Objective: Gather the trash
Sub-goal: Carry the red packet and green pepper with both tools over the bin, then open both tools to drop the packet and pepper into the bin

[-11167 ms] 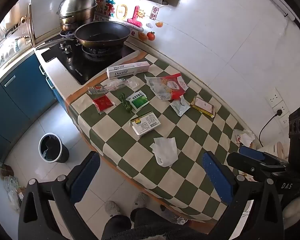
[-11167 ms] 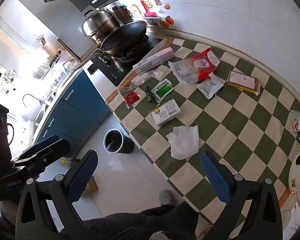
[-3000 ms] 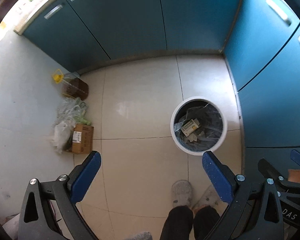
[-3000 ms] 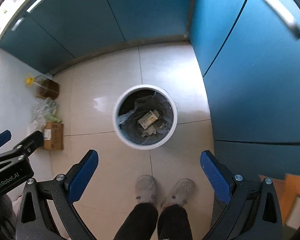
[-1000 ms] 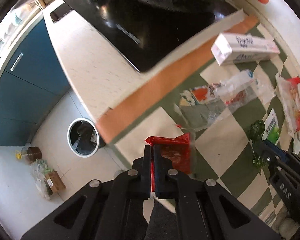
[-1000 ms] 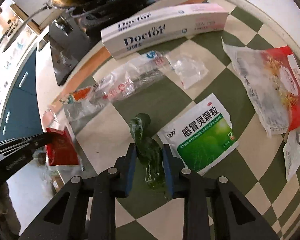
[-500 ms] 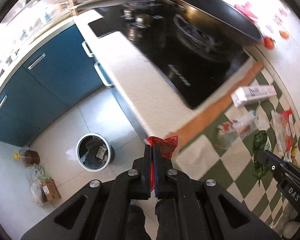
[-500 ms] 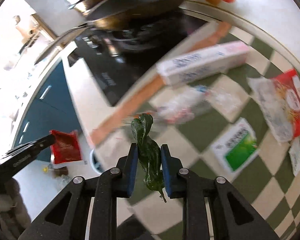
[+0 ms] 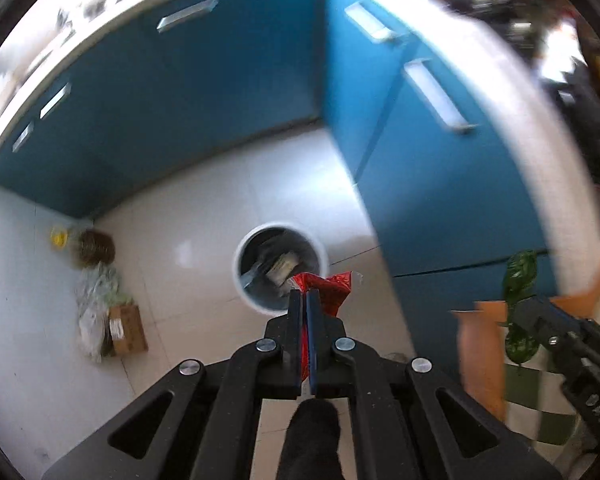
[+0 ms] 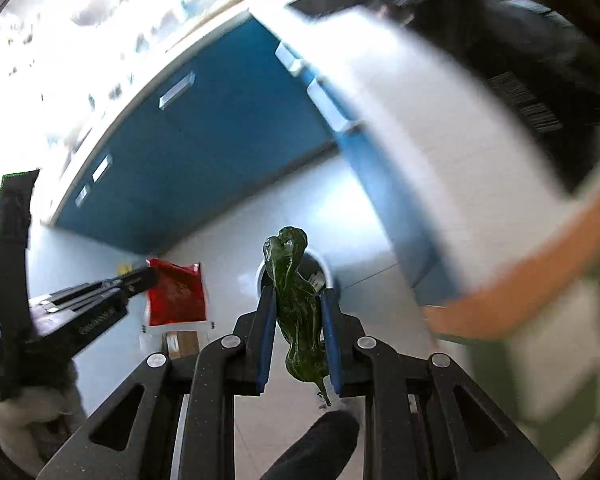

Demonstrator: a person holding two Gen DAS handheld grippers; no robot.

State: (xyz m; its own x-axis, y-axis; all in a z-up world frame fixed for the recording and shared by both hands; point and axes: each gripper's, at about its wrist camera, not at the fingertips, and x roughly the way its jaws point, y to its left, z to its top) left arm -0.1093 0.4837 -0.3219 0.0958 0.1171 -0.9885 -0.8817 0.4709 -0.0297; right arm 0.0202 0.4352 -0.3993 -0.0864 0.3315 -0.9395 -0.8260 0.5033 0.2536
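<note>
Trash is in both my grippers now, and the step in hand is getting it over the bin [image 9: 280, 268] on the pale floor tiles [image 9: 203, 216], in the corner made by the blue cabinets [image 9: 227, 96]. The bin is round, white-rimmed and dark-lined, with a few pieces already lying in it. The checked tablecloth [image 9: 540, 400] shows only at the right edge of the left view.

My left gripper [image 9: 304, 300] has its jaws pressed together on a red sachet [image 9: 328, 286], which hangs right at the bin's near rim. I judge it needs to go a little further in over the opening before I let go, since a light foil packet could flutter and miss.

My right gripper [image 10: 298, 300] is clamped on a crumpled green wrapper [image 10: 295, 296], the bin's mouth partly hidden behind it. I want that one centred too, then open each gripper fully so nothing clings to the pads.
</note>
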